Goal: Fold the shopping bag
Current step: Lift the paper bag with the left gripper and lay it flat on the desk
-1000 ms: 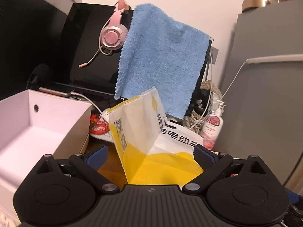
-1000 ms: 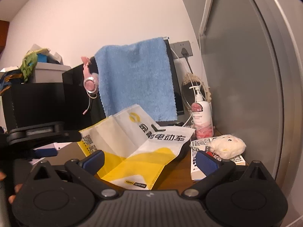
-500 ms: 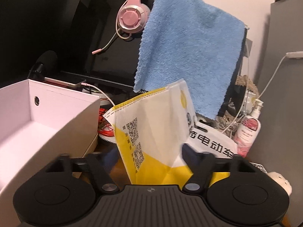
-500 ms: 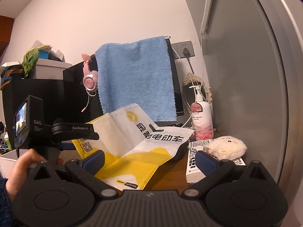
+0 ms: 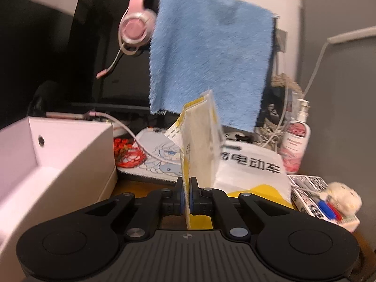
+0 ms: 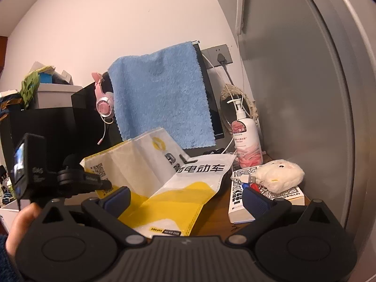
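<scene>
The left claw (image 5: 185,196), spread a moment ago, now pinches the shopping bag's (image 5: 202,145) raised left flap above the tabletop (image 6: 218,213); folding can start. The right claw (image 6: 185,197) hangs spread nearby.

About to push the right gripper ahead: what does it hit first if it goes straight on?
Probably the shopping bag: its yellow lower part lies right ahead between the open right gripper fingers. The book sits off to the right, though depth is uncertain.

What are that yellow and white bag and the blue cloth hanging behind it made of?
The shopping bag looks like thin non-woven or woven plastic fabric: matte, holding sharp creases, stitched edge. The blue towel seems plush microfibre or terry, judging by its fuzzy pile. Neither is certain from looks alone.
</scene>
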`<state>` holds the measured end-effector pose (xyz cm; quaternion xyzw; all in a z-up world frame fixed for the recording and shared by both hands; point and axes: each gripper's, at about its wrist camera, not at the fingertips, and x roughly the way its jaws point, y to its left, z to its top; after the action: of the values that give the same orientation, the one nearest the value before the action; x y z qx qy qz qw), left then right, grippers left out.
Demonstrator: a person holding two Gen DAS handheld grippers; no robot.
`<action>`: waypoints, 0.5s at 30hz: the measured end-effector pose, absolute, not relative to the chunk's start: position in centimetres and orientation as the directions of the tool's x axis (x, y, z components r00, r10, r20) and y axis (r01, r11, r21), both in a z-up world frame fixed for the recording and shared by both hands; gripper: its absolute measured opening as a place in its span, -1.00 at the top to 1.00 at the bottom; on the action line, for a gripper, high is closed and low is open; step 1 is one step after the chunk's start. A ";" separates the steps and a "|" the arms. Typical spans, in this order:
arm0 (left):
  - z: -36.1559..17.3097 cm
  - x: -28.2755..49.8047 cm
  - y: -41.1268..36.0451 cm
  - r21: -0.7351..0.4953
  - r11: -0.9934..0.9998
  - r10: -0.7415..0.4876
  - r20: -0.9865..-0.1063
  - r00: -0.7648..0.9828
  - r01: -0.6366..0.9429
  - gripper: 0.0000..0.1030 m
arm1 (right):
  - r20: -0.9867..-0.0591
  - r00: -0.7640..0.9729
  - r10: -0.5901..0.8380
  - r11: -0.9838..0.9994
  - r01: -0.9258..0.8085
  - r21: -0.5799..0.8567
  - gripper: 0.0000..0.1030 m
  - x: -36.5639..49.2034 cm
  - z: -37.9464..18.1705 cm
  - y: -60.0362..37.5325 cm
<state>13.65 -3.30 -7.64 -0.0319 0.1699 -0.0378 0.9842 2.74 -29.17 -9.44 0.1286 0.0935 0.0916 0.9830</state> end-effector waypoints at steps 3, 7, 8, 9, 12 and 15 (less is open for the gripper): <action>-7.5 11.3 -4.1 0.028 0.996 -0.069 -0.284 0.956 0.080 0.93 | -0.161 0.967 0.197 0.949 -0.147 0.280 -0.97 2.7 -9.4 -29.3; -7.9 8.4 -5.4 0.141 0.980 -0.099 -0.265 0.959 0.140 0.92 | -0.163 0.964 0.210 0.941 -0.154 0.301 -0.97 2.7 -9.3 -29.4; -8.1 7.7 -5.8 0.165 0.973 -0.117 -0.266 0.957 0.164 0.92 | -0.166 0.963 0.212 0.940 -0.154 0.306 -0.97 2.8 -9.3 -29.3; -8.4 7.2 -6.3 0.191 0.963 -0.136 -0.267 0.954 0.190 0.92 | -0.172 0.962 0.211 0.939 -0.150 0.311 -0.97 2.9 -9.3 -29.3; -9.2 6.2 -8.0 0.280 0.926 -0.180 -0.265 0.947 0.254 0.90 | -0.182 0.962 0.204 0.935 -0.136 0.328 -0.97 3.0 -9.2 -29.4; -10.0 6.2 -9.5 0.300 0.893 -0.244 -0.307 0.920 0.337 0.76 | -0.180 0.963 0.202 0.928 -0.129 0.349 -0.97 3.0 -9.0 -29.8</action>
<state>6.25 -9.52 -10.01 0.1761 0.1317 -0.1506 0.9638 2.95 -29.77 -9.02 0.1692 0.1071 0.0848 0.9761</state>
